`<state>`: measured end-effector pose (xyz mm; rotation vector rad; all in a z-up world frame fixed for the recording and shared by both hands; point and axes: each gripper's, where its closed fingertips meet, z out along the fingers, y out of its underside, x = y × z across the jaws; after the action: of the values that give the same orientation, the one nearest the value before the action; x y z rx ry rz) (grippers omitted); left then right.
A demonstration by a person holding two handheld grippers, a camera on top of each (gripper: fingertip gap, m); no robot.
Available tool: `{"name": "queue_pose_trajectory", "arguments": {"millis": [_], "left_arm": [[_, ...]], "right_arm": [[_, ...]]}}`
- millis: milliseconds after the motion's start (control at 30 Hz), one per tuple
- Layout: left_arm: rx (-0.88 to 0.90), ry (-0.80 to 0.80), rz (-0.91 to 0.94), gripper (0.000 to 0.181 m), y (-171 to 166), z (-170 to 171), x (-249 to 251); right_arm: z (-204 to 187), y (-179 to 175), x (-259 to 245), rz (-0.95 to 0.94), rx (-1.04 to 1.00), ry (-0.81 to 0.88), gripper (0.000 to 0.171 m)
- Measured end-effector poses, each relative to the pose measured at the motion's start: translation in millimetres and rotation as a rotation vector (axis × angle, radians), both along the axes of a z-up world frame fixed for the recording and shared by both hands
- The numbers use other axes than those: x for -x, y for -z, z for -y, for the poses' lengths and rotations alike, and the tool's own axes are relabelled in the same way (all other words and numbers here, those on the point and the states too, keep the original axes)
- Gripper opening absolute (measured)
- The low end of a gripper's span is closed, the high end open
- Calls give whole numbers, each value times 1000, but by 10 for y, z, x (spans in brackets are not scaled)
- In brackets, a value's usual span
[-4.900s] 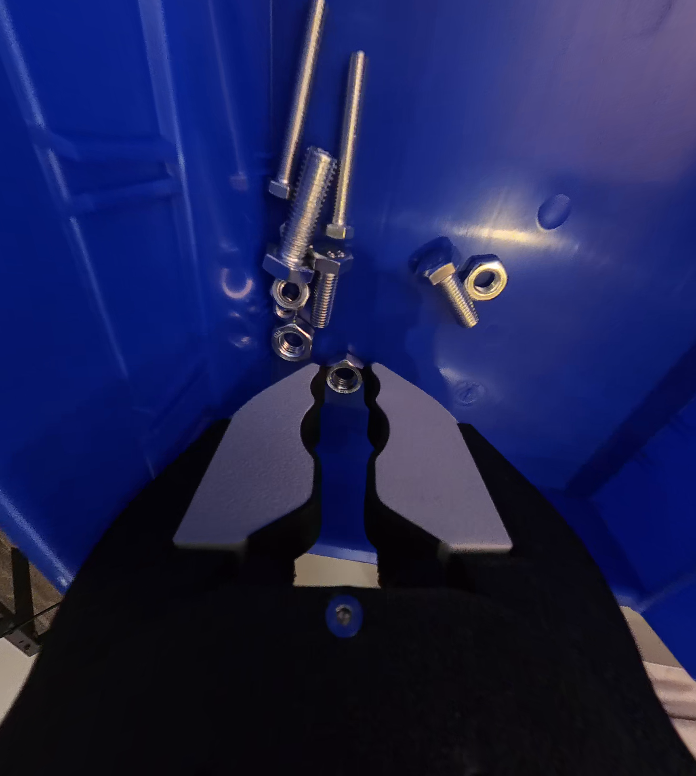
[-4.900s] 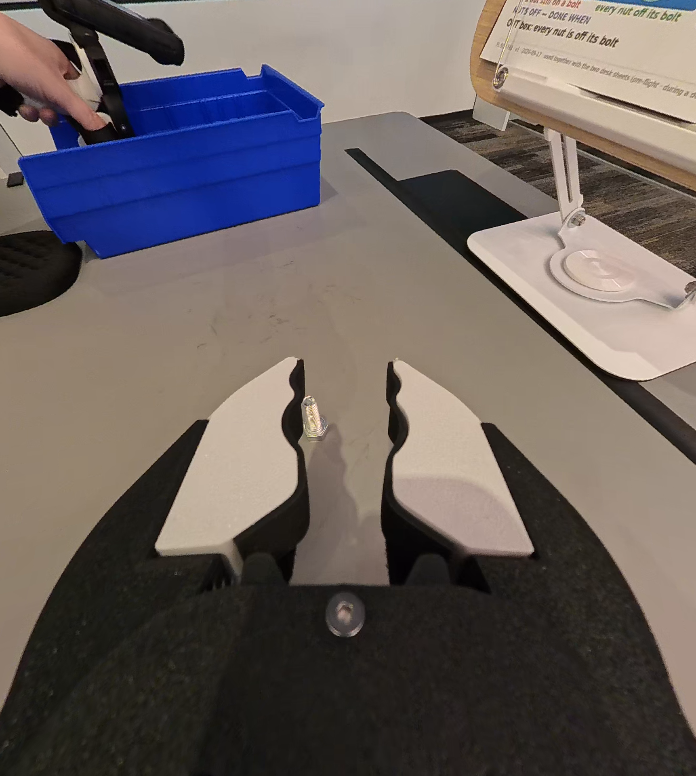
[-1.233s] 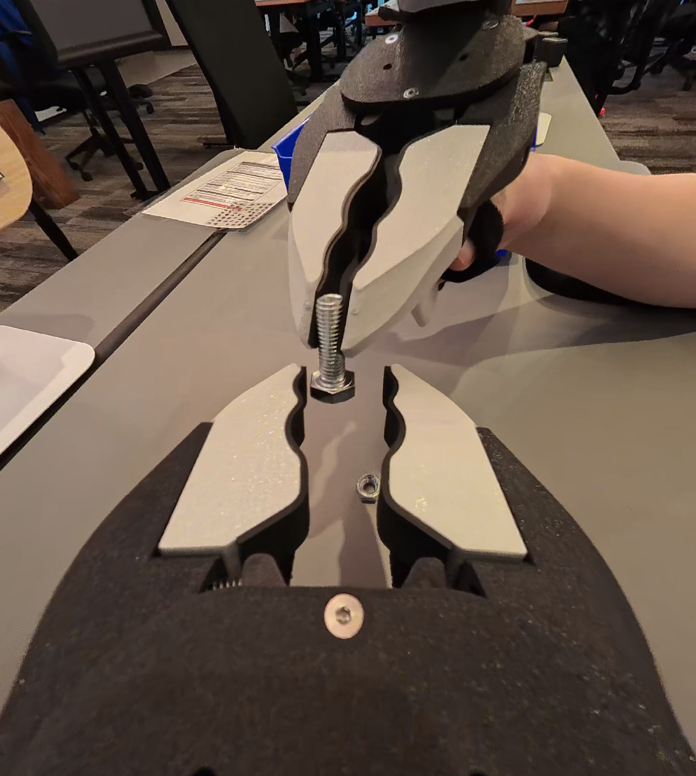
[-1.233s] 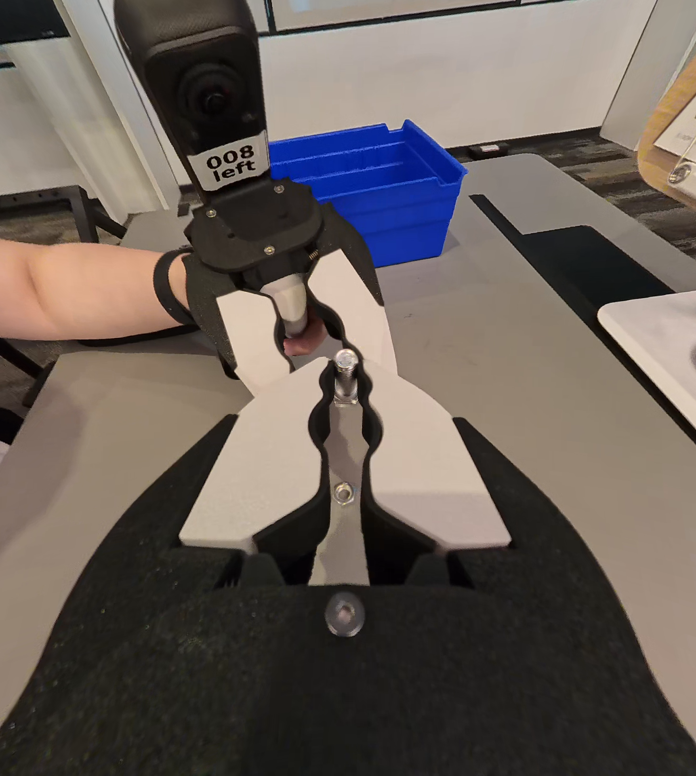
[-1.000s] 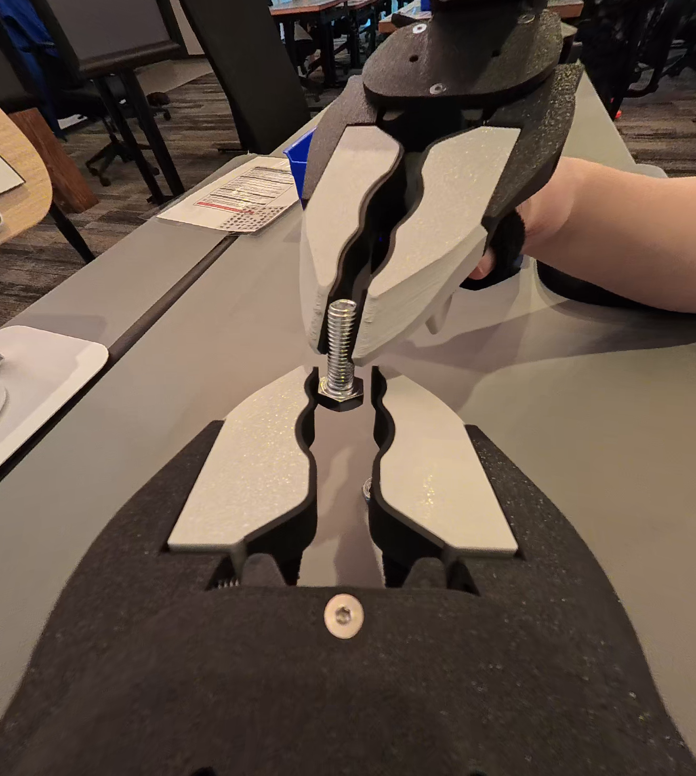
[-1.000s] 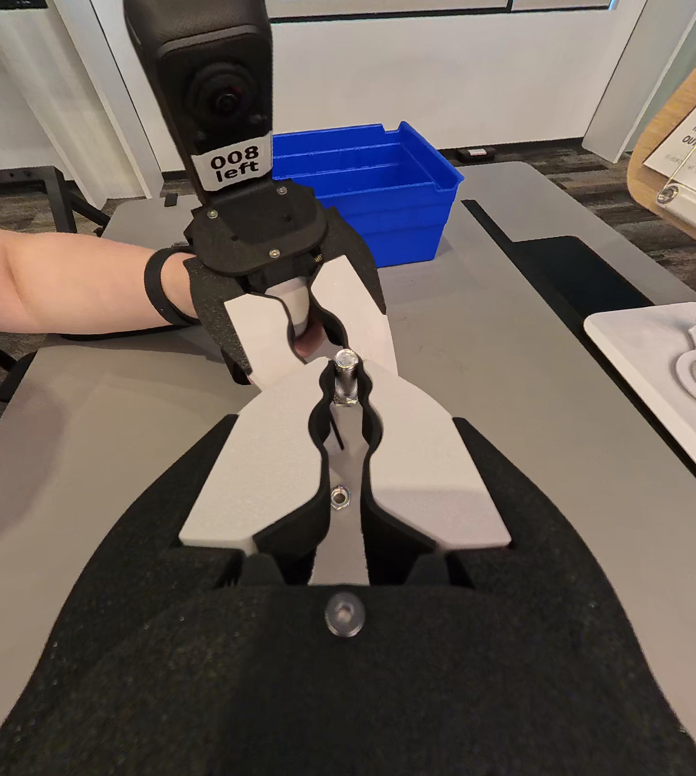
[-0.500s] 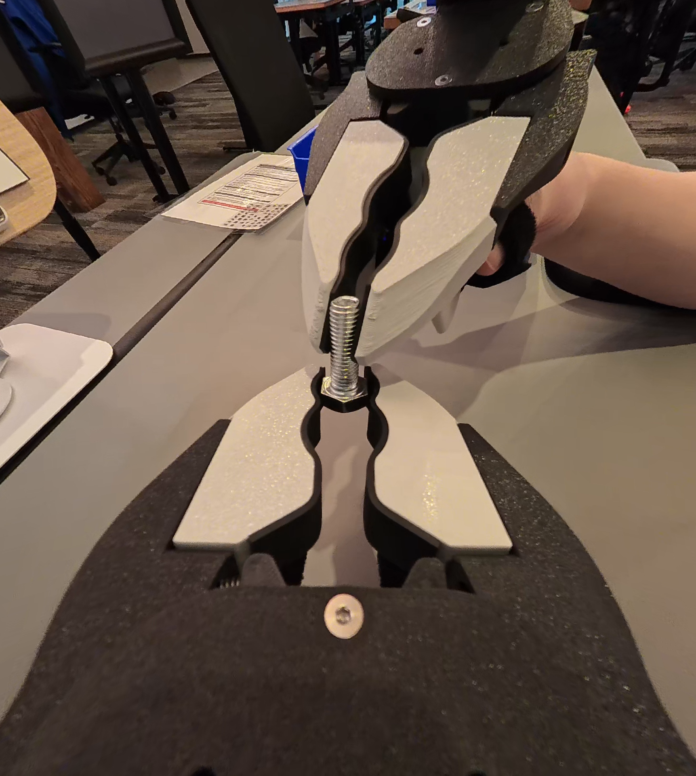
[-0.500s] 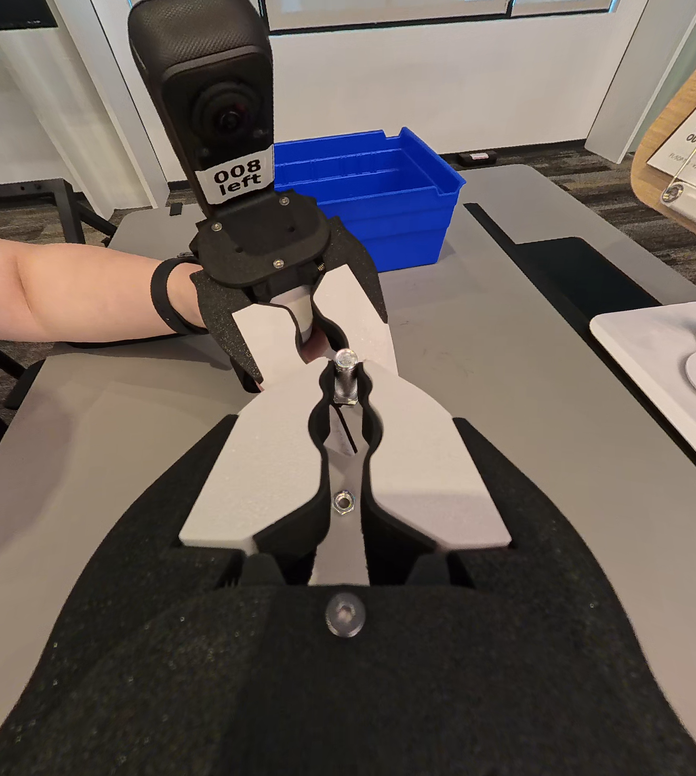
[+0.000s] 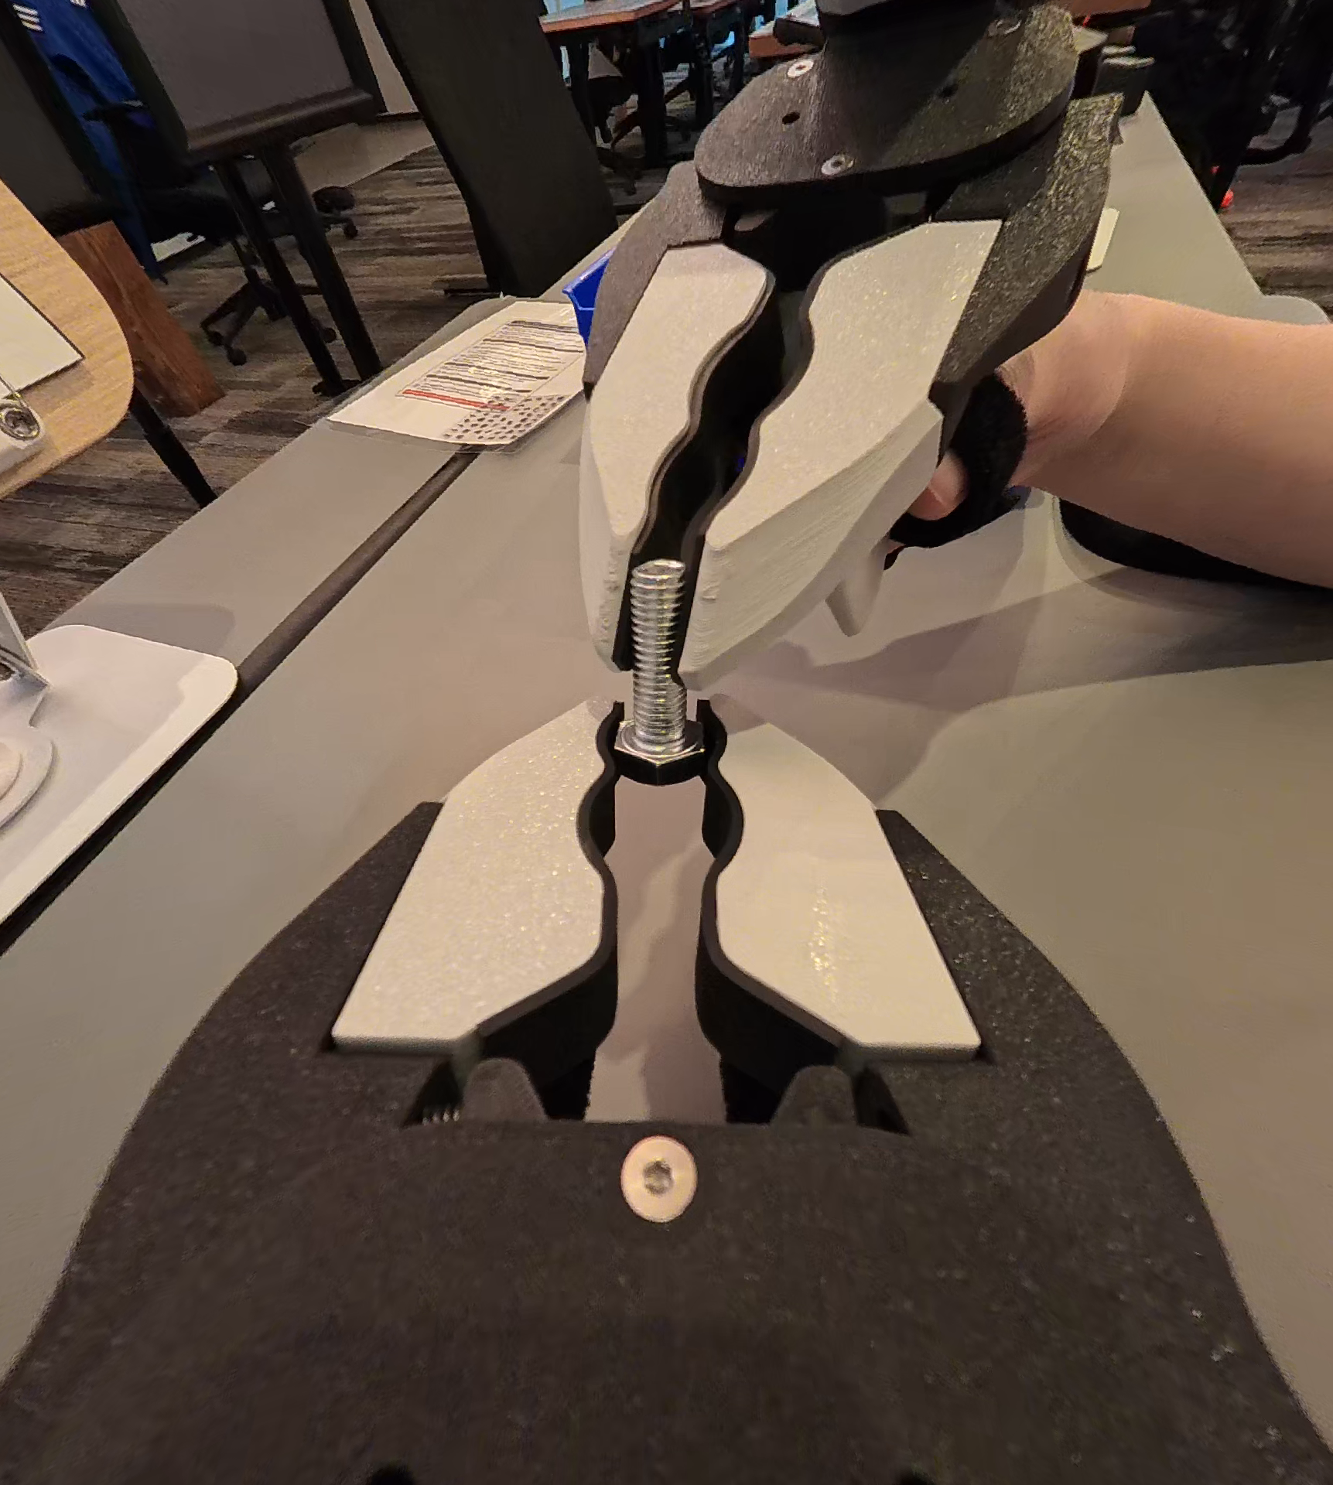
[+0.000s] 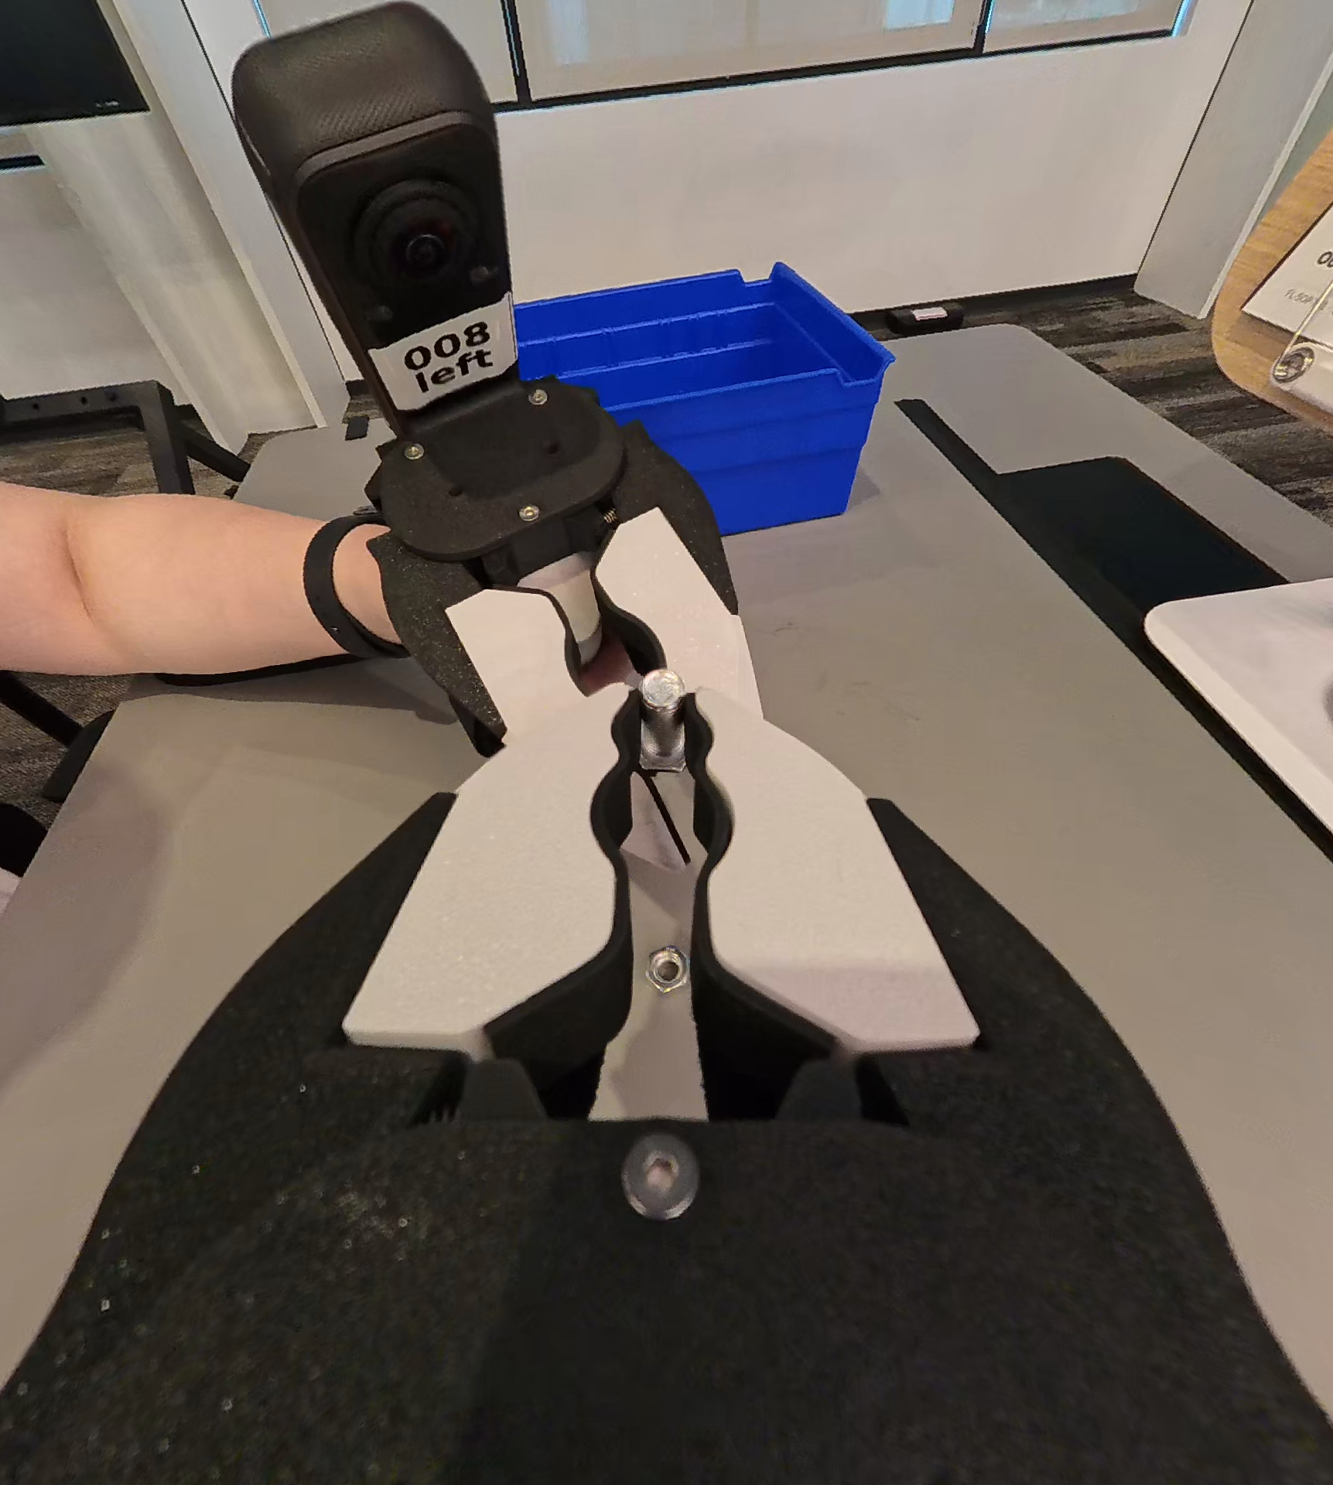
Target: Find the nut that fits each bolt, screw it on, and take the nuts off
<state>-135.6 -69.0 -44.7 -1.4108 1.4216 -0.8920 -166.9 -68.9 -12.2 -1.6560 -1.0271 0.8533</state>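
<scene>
A short silver bolt (image 9: 655, 643) stands upright, hex head down and thread up, just above the grey table (image 9: 1129, 884). My left gripper (image 9: 656, 723) is shut on its hex head. My right gripper (image 9: 659, 643) reaches in from the far side and is shut on the threaded shank. In the right wrist view the bolt (image 10: 663, 727) sits between my right gripper's (image 10: 663, 723) fingertips, with the left gripper's fingers (image 10: 510, 667) just behind it. A small silver nut (image 10: 664, 974) lies loose on the table under the right gripper. The nut is hidden in the left wrist view.
A blue bin (image 10: 727, 418) stands at the far end of the table. A white stand base (image 10: 1290, 723) with a wooden board (image 9: 4, 321) sits at one side. A printed sheet (image 9: 486, 386) lies farther off. The person's forearms (image 9: 1209, 450) (image 10: 124, 578) hold both grippers. The tips of one gripper are about 4 cm away from the tips of the other. Both grippers' tips are roughly 30 cm from the white stand base (image 10: 1290, 723). The left camera catches it too, in the left wrist view (image 9: 0, 868).
My left gripper left the bin, set the nut on the table, then closed from open onto the bolt's head. My right gripper picked up the bolt and holds it upright.
</scene>
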Motion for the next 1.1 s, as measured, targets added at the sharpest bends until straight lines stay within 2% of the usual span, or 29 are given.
{"name": "queue_pose_trajectory", "arguments": {"millis": [100, 167, 267, 333, 500, 600, 700, 967, 1100], "left_arm": [[5, -12, -7, 16, 7, -20, 7], [7, -24, -14, 16, 17, -58, 29], [4, -65, -20, 16, -19, -184, 127], [19, -89, -12, 16, -74, -280, 221], [64, -121, 7, 16, -161, -452, 415], [73, -129, 0, 16, -168, -495, 470], [82, -126, -1, 16, -169, -499, 483], [69, -160, -17, 16, -158, -535, 488], [77, -171, -8, 16, -172, -560, 507]], "right_arm": [[-17, -13, -6, -14, -1, 11, 13], [-43, -80, -42, -36, -30, 31, 32], [22, -149, -168, -17, -102, -15, 30], [88, 41, -248, 70, -112, -84, 26], [157, 936, -243, 355, -12, -220, 28], [158, 1219, -160, 450, -17, -246, 30], [149, 1331, -127, 482, 2, -250, 30], [52, 1357, -82, 446, 88, -92, 29], [84, 1413, -61, 462, 114, -67, 27]]}}
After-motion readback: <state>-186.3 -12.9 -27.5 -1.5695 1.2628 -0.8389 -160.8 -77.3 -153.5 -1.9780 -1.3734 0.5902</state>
